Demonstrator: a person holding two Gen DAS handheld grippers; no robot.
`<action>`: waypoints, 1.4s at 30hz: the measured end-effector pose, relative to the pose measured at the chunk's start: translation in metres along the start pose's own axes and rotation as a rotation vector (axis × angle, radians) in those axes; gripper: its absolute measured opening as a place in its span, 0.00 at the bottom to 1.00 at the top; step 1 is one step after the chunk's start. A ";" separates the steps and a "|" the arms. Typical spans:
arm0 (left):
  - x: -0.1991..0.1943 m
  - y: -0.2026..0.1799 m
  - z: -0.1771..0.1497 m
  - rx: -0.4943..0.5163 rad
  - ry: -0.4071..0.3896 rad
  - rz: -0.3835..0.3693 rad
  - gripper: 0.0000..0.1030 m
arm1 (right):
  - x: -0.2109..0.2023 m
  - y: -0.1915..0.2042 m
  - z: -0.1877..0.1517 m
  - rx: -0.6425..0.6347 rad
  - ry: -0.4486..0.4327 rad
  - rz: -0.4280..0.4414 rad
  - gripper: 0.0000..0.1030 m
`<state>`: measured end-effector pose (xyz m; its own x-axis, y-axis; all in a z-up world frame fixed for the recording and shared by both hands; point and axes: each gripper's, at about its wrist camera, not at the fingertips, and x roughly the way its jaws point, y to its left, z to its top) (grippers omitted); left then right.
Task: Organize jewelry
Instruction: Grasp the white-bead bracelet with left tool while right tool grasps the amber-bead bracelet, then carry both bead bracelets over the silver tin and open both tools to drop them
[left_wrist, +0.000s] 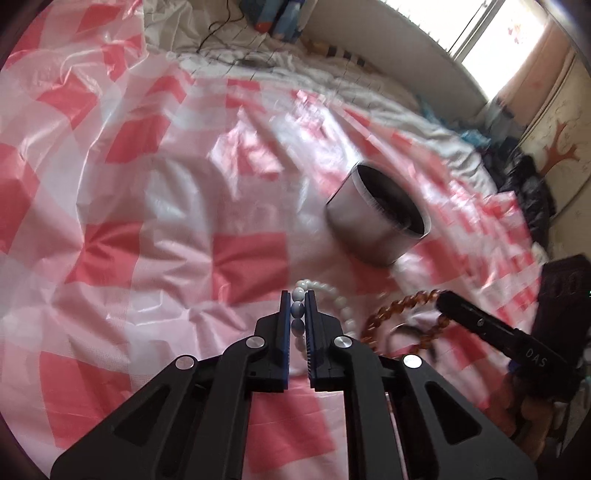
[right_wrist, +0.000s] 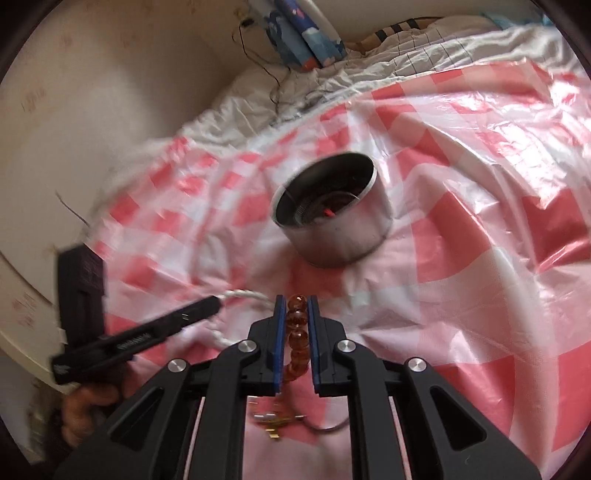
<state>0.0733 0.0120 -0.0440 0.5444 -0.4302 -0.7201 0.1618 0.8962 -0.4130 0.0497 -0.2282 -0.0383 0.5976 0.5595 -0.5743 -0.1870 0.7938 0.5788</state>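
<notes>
My left gripper (left_wrist: 297, 295) is shut on a white bead bracelet (left_wrist: 345, 301), whose loop trails off to the right of the jaws. My right gripper (right_wrist: 296, 300) is shut on an amber bead bracelet (right_wrist: 298, 338); the same amber bracelet (left_wrist: 400, 304) shows beside the right gripper's black finger (left_wrist: 476, 321) in the left wrist view. A round metal tin (right_wrist: 332, 206) stands open on the pink checked sheet beyond both grippers, with dark items and something red inside. The tin (left_wrist: 376, 214) lies up and right of the left gripper. The left gripper's finger (right_wrist: 166, 326) and the white bracelet (right_wrist: 243, 295) appear at left.
A small gold and silver jewelry piece (right_wrist: 277, 421) lies under the right gripper on the pink and white checked plastic sheet (right_wrist: 480, 258). White bedding (right_wrist: 332, 81), a blue pack (right_wrist: 306, 33) and a cable lie at the far edge. Dark clothes (left_wrist: 524, 184) pile at right.
</notes>
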 end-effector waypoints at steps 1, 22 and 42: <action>-0.005 -0.004 0.001 0.007 -0.020 -0.011 0.06 | -0.005 -0.002 0.001 0.026 -0.017 0.043 0.12; -0.016 -0.098 0.054 0.139 -0.144 -0.210 0.06 | -0.056 -0.024 0.036 0.263 -0.200 0.365 0.12; 0.050 -0.073 0.083 0.007 -0.041 0.024 0.13 | -0.042 -0.065 0.075 0.364 -0.213 0.386 0.12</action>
<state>0.1564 -0.0657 -0.0037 0.5815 -0.4036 -0.7064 0.1538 0.9072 -0.3917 0.0952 -0.3216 -0.0087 0.6904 0.7023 -0.1735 -0.1654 0.3867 0.9073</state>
